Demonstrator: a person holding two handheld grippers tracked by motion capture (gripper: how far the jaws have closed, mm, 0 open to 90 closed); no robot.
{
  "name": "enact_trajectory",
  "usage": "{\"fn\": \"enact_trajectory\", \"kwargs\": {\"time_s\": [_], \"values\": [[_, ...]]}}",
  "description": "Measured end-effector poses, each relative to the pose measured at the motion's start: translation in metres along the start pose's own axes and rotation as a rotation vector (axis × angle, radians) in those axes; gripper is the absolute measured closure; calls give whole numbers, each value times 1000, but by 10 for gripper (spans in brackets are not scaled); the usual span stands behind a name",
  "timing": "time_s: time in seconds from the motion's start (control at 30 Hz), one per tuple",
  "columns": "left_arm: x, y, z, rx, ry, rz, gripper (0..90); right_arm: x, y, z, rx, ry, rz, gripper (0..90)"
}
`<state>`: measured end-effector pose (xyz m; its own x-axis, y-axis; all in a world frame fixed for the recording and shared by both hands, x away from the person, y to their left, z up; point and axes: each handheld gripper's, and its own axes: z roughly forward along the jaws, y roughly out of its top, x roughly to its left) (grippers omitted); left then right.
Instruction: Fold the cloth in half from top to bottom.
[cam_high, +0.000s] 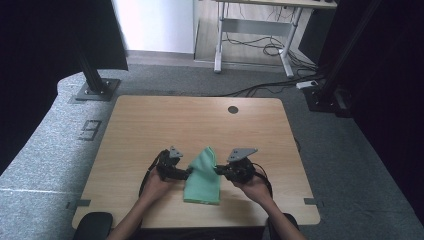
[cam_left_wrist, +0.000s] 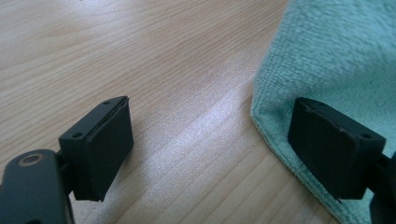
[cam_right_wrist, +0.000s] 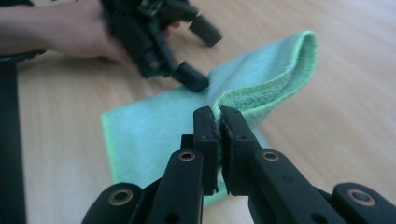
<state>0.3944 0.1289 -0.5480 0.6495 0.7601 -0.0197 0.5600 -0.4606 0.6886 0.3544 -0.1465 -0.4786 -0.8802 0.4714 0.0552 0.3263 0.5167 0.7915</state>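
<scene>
Mid-fold: the right tongs (cam_right_wrist: 219, 122) are clenched on the green cloth's (cam_high: 202, 177) lifted edge at lower centre of the surface (cam_high: 150, 125). The left tongs (cam_left_wrist: 210, 140) gape at its side. Next, I'd judge, carry that edge across.

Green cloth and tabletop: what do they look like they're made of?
Green cloth: looks like microfibre or terry, soft and matte; a fuzzy looped nap and a stitched brighter hem show in the gripper views. It folds limply where the right gripper pinches it. Tabletop: pale wood-grain, probably laminate rather than solid wood; smooth with a soft sheen.
</scene>
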Motion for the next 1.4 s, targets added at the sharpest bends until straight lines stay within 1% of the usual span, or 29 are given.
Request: {"fn": "enact_trajectory", "kwargs": {"time_s": [0.17,0.37,0.53,0.6,0.7,0.77,0.8,0.9,0.97,1.03,1.1,1.13,1.17,1.2,1.27,1.33,1.4], "values": [[0,0,0,0,1,0,140,12,-14,6,24,26,0,849],[0,0,0,0,3,-1,139,23,-33,17,55,59,26,848],[-1,0,0,-1,5,-4,140,29,-43,24,89,65,31,846],[-1,0,0,-1,7,-5,140,31,-47,27,116,65,22,844],[-1,-1,0,-1,10,-9,140,32,-47,30,140,53,13,847],[0,-1,0,-2,22,-20,141,32,-44,31,165,6,-28,848],[0,0,0,-3,28,-27,140,30,-43,31,170,-6,-32,848],[3,0,0,-3,51,-51,141,18,-41,34,170,-37,-20,849],[5,0,0,-5,56,-59,141,9,-40,36,160,-54,-6,849],[6,0,-1,-2,46,-49,146,1,-41,37,149,-58,17,848],[7,0,-3,4,7,-31,158,-3,-42,37,135,-42,42,846],[8,1,-4,8,-19,-31,157,-3,-43,36,128,-42,48,845],[9,1,-6,7,-41,-26,151,-3,-44,36,123,-41,54,843],[8,3,-9,-4,-52,-21,147,-3,-45,36,118,-41,59,841],[6,7,-16,-28,-68,2,144,-2,-46,36,111,-41,75,837],[4,14,-23,-57,-77,14,144,-3,-48,36,100,-41,86,836],[4,24,-28,-68,-69,21,145,-3,-49,36,91,-41,100,835]]}}
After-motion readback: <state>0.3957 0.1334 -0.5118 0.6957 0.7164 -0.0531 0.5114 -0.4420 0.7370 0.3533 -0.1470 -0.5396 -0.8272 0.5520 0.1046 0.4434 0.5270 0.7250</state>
